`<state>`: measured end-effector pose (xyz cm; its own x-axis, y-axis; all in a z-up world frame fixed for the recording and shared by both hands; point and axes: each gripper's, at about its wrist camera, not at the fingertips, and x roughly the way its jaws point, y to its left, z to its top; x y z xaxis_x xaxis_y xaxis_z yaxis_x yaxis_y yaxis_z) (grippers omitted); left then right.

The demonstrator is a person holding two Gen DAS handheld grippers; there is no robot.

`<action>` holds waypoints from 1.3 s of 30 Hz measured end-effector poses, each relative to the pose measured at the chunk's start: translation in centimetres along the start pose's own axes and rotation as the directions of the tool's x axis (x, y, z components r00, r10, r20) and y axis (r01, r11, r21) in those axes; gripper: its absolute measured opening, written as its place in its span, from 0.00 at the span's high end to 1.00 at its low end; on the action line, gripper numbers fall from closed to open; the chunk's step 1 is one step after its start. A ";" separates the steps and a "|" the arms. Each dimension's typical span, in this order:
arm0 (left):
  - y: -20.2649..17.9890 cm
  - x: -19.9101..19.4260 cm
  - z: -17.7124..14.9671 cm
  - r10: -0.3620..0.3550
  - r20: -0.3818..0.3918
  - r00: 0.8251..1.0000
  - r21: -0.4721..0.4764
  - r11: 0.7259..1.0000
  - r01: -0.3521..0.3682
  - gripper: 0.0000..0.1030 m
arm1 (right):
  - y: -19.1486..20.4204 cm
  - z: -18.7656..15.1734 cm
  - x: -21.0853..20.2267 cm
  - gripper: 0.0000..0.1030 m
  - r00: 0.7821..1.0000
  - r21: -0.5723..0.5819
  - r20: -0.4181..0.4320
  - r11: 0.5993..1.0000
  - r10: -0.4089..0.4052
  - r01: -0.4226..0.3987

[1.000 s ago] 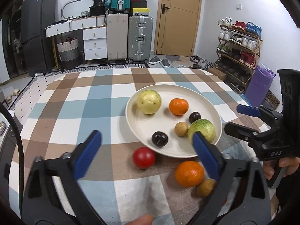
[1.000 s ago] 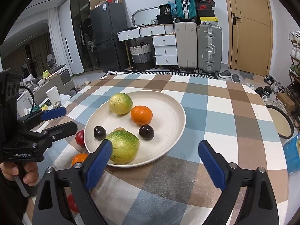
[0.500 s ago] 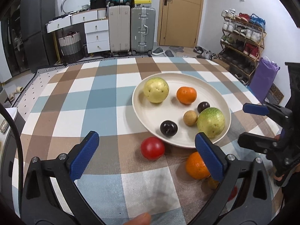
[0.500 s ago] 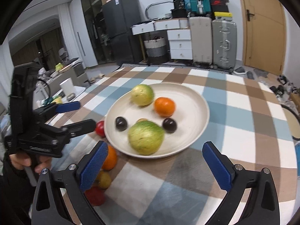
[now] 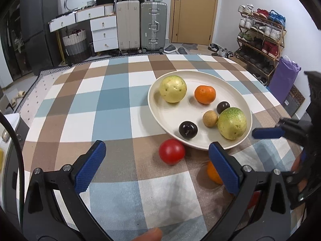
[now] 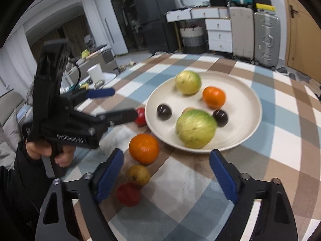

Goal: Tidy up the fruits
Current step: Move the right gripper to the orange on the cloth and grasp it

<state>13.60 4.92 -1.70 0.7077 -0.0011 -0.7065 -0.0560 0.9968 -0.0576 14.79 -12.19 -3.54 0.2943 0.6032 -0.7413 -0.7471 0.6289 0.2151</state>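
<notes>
A cream plate [image 5: 236,86] [image 6: 244,92] holds a yellow guava [image 5: 173,88], a green guava [image 5: 232,123], an orange [image 5: 205,94], two dark plums [image 5: 188,130] and a small brown fruit [image 5: 210,118]. Off the plate on the checked cloth lie a red tomato [image 5: 171,154], an orange [image 6: 143,148], a small yellow-brown fruit [image 6: 138,174] and another red fruit [image 6: 128,194]. My left gripper [image 5: 156,166] is open, just short of the red tomato. My right gripper [image 6: 166,175] is open above the loose fruits near the plate's front rim.
The table has a blue, brown and white checked cloth [image 5: 112,104]. Suitcases [image 5: 153,26], drawers and a door stand behind it. A shoe rack [image 5: 260,38] is at the right. Each gripper shows in the other's view, the left one at the left of the right wrist view [image 6: 108,104].
Both grippers have pulled back and shifted left relative to the plate. The right gripper has swung toward the loose fruits, which now lie between its fingers. No fruit has moved.
</notes>
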 end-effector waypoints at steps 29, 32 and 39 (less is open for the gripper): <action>0.3 0.2 -1.8 -0.016 -0.080 0.997 0.011 1.000 0.017 0.01 | 3.0 0.5 3.6 0.61 0.997 -0.061 -0.079 0.998 0.013 -0.018; 0.3 0.3 -1.7 -0.017 -0.078 0.997 0.012 1.000 0.018 0.01 | 3.1 0.4 3.4 0.62 0.998 -0.065 -0.068 0.998 0.009 -0.014; 0.3 0.6 -1.8 -0.019 -0.085 0.996 0.005 1.000 0.019 0.06 | 2.8 0.5 1.5 0.62 1.000 -0.053 0.008 0.998 0.016 -0.016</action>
<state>12.72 5.04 -3.38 0.6464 -0.0266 -0.7626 -0.0387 0.9970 -0.0676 13.44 -9.24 -3.74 0.2867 0.6172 -0.7327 -0.7822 0.5924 0.1930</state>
